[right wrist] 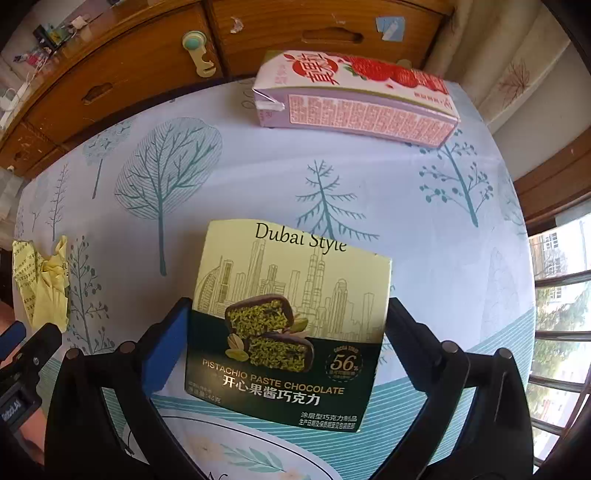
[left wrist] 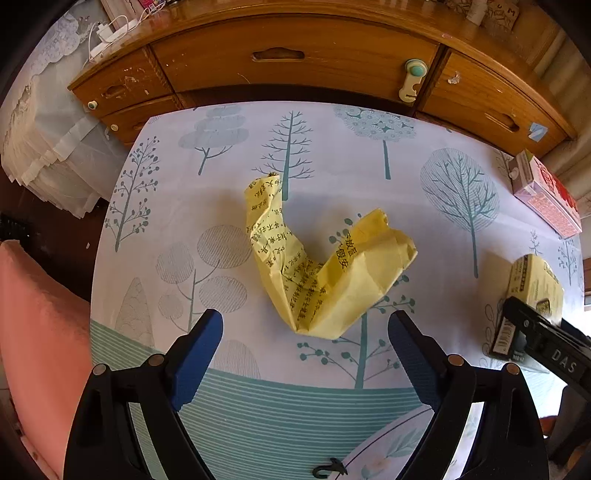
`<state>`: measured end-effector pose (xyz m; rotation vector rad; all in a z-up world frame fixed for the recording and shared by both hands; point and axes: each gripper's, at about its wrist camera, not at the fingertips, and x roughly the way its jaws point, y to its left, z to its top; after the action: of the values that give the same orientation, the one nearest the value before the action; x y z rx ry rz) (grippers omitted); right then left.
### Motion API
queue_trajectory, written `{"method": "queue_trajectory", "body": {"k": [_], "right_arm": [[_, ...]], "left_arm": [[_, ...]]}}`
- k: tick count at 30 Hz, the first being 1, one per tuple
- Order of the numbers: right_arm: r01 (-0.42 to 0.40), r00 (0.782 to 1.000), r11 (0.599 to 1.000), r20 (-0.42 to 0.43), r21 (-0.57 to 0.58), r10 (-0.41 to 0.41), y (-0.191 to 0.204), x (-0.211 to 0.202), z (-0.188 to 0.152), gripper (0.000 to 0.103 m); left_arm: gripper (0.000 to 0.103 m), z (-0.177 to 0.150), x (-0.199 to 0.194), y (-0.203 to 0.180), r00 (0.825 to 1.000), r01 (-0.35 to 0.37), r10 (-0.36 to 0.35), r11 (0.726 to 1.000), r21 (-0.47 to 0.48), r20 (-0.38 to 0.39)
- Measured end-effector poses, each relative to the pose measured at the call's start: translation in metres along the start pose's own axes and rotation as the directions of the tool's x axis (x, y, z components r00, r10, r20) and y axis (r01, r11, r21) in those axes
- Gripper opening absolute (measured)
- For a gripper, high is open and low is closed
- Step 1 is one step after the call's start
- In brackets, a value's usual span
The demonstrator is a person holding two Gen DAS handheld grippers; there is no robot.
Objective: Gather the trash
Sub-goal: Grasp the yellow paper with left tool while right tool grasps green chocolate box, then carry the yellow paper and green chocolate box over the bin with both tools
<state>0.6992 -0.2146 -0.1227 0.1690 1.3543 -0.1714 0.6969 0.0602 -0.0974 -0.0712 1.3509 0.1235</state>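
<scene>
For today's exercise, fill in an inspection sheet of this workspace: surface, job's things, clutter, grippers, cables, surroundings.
Surface: tree-print tablecloth.
Job's things: crumpled yellow paper; chocolate box lying flat; strawberry carton on its side.
Clutter: nothing seen.
Grippers: left gripper open, near the paper; right gripper open, straddling the box.
Cables: white cables on the cabinet top.
Surroundings: wooden cabinet; window; pink chair.
</scene>
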Motion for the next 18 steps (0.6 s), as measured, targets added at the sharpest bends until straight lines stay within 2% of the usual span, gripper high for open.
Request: {"method": "queue_trajectory", "body": {"k": [2,6,8,10,14,15,18], "right_arm": [[-0.033,0.999,0.999,-0.025,0.024,0.033,-0.006,0.006,0.0,0.099],[-0.042,0.999,0.999,-0.021,-0.005,0.042,-0.005,0.007,-0.001,0.099],[-0.051,0.998,0.999,-0.022,-0.015,0.051,-0.005,0.008,-0.002,0.099],[-0.068,0.998,0.997,-0.02,-0.02,0.068,-0.006,0.007,-0.004,0.098],[-0.122,0.992,0.992,-0.019,-0.012,0.121,-0.019,0.0,-0.011,0.097],[-0.133,0.991,0.991,-0.018,-0.011,0.133,-0.022,-0.002,-0.013,0.096],[-0.17,0.985,0.985,-0.015,-0.02,0.17,-0.026,-0.006,-0.018,0.094]], "left_arm": [[0.092,0.006,0.007,-0.001,1.0,-0.002,0.002,1.0,-0.003,-0.008],[0.092,0.016,0.02,-0.003,0.999,-0.011,0.011,1.0,-0.002,-0.043],[0.089,0.02,0.026,-0.002,0.998,-0.002,0.001,1.0,-0.023,-0.063],[0.073,0.023,0.03,-0.003,0.998,-0.007,0.005,1.0,-0.029,-0.067],[0.051,0.026,0.031,-0.007,0.998,-0.024,0.022,0.999,-0.03,-0.056],[0.04,0.026,0.028,-0.01,0.999,-0.033,0.032,0.999,-0.024,-0.041],[0.035,0.018,0.017,-0.021,0.999,-0.036,0.036,0.999,0.003,0.011]]}}
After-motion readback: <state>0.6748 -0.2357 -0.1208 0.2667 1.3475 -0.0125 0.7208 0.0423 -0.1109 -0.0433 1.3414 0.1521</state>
